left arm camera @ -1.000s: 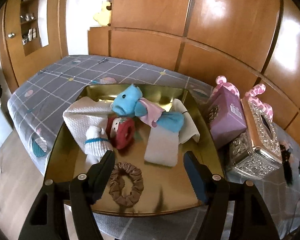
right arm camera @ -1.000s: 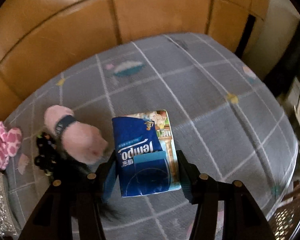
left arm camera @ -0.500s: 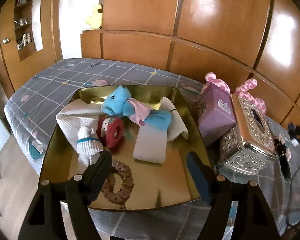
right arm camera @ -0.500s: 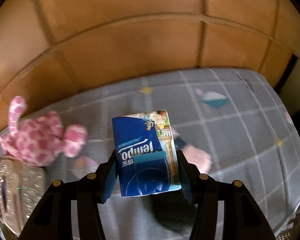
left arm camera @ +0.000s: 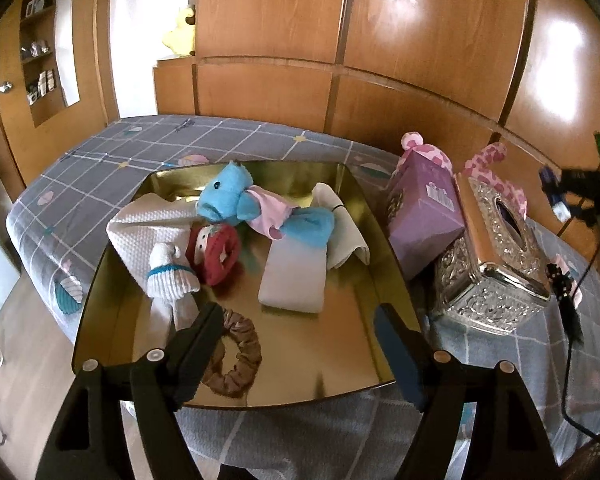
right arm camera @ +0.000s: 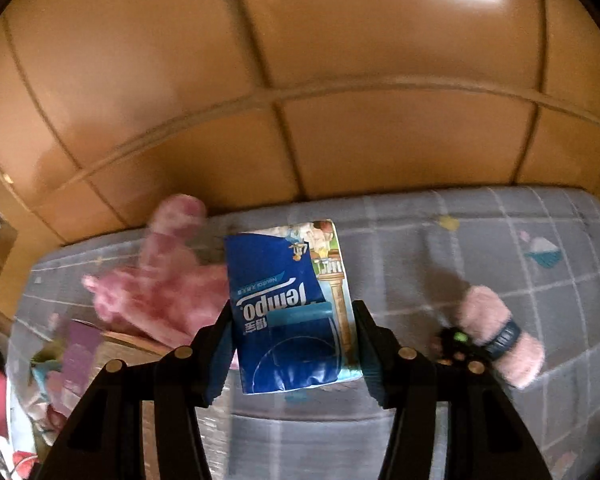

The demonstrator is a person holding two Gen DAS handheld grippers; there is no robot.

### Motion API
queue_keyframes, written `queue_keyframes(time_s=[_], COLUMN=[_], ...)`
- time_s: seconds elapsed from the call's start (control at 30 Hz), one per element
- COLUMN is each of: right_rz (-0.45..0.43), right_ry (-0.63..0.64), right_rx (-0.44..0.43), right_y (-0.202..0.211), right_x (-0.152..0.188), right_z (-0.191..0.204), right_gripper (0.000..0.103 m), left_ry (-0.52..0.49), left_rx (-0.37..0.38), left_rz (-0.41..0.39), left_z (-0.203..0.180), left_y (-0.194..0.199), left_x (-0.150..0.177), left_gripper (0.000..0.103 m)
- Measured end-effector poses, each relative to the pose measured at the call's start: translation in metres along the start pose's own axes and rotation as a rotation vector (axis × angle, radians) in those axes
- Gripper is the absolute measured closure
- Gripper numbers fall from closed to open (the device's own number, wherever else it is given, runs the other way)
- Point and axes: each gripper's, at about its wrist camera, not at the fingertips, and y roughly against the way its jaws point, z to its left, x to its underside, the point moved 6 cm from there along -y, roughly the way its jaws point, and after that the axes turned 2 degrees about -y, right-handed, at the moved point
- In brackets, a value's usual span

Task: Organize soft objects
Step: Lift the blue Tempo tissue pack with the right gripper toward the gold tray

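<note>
A gold tray [left arm camera: 300,356] lies on the grey checked bed cover. It holds a blue plush [left arm camera: 228,200], a white towel [left arm camera: 148,228], a red plush [left arm camera: 216,248], a white sock [left arm camera: 170,276], a folded white cloth [left arm camera: 294,280] and a brown scrunchie [left arm camera: 236,356]. My left gripper [left arm camera: 298,312] hovers over the tray's front, open and with nothing between its pads; the scrunchie lies below its left finger. My right gripper [right arm camera: 293,310] is shut on a blue Tempo tissue pack [right arm camera: 284,280], held above the bed.
Right of the tray stand a purple box [left arm camera: 420,208] and a silver tissue box [left arm camera: 496,256], with a pink spotted plush [left arm camera: 496,168] behind them. A pink fuzzy item with a dark band [right arm camera: 496,344] lies on the cover. Wooden panels line the back.
My right gripper has swung left with the tissue pack, so the pink plush now sits behind the pack. The left jaws have widened a little above the tray.
</note>
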Motion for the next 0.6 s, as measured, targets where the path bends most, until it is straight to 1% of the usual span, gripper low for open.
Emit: queue_keyframes(time_s=[0.2, 0.33, 0.47, 0.6], right_rz=[-0.051, -0.075, -0.074, -0.058], right_ry=[0.083, 0.142, 0.200, 0.262], right_rx=[-0.087, -0.142, -0.195, -0.262], right_y=[0.008, 0.014, 0.015, 0.015], right_x=[-0.011, -0.013, -0.009, 0.004], right_z=[0.059, 0.097, 0.132, 0.170], right_gripper=[0.048, 0.048, 0.048, 0.048], left_ry=[0.005, 0.012, 0.020, 0.027], left_rx=[-0.003, -0.005, -0.008, -0.009], left_rz=[0.012, 0.016, 0.016, 0.018], left_z=[0.004, 0.009, 0.014, 0.017], left_y=[-0.001, -0.002, -0.002, -0.001], left_x=[0.004, 0.006, 0.007, 0.009], left_gripper=[0.025, 0.025, 0.025, 0.025])
